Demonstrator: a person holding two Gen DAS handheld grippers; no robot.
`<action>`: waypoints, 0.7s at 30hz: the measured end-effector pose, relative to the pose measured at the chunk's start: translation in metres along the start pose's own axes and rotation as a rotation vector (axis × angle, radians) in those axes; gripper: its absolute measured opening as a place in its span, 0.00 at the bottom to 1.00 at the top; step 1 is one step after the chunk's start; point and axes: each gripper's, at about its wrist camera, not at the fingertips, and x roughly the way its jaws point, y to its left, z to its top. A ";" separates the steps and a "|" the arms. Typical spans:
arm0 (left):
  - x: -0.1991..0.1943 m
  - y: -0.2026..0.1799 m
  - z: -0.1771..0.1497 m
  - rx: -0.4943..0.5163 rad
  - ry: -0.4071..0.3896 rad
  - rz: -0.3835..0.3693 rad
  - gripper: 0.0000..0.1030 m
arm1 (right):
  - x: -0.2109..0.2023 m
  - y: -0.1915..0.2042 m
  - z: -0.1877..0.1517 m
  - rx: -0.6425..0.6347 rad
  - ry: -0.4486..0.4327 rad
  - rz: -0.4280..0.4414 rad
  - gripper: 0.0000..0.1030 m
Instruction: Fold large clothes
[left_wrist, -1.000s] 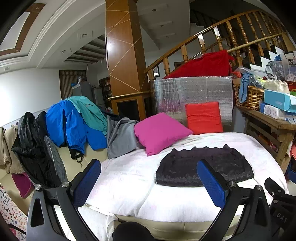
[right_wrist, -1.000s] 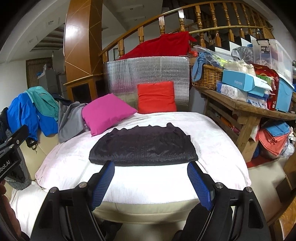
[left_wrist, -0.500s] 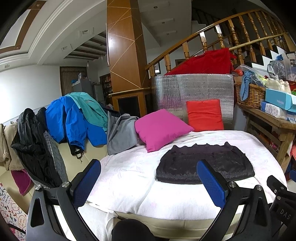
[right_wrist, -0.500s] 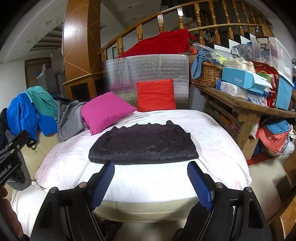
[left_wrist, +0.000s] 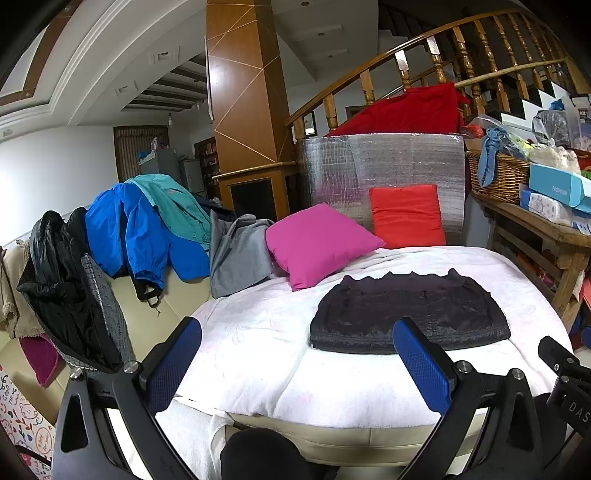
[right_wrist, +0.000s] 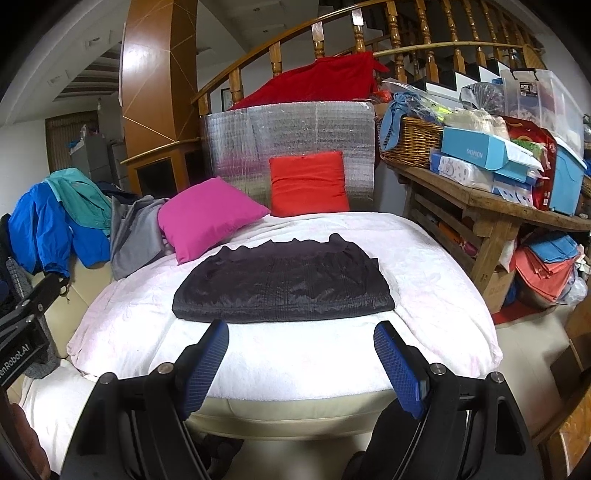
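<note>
Folded dark jacket (right_wrist: 284, 282) lies flat on the bed (right_wrist: 424, 266); both tongs (left_wrist: 297, 345) (right_wrist: 301, 347) hover wide, empty, before it.

The folded black garment (right_wrist: 284, 284) looks like quilted cloth with a faint sheen, lying on a soft, matt white blanket (right_wrist: 295, 350), near a smooth pink cloth cushion (right_wrist: 210, 218), a crinkled silver foil panel (right_wrist: 288, 140), a woven wicker basket (right_wrist: 413, 140) and a rough wooden table (right_wrist: 491, 206).
</note>
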 end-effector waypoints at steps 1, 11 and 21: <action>0.000 0.000 0.000 -0.001 0.000 0.000 1.00 | 0.001 0.000 0.000 0.000 0.001 -0.001 0.81; 0.006 0.005 -0.003 -0.010 0.012 0.009 1.00 | 0.005 0.000 0.001 -0.002 0.009 -0.004 0.81; 0.010 0.011 -0.005 -0.021 0.016 0.014 1.00 | 0.010 0.007 -0.001 -0.014 0.021 -0.007 0.81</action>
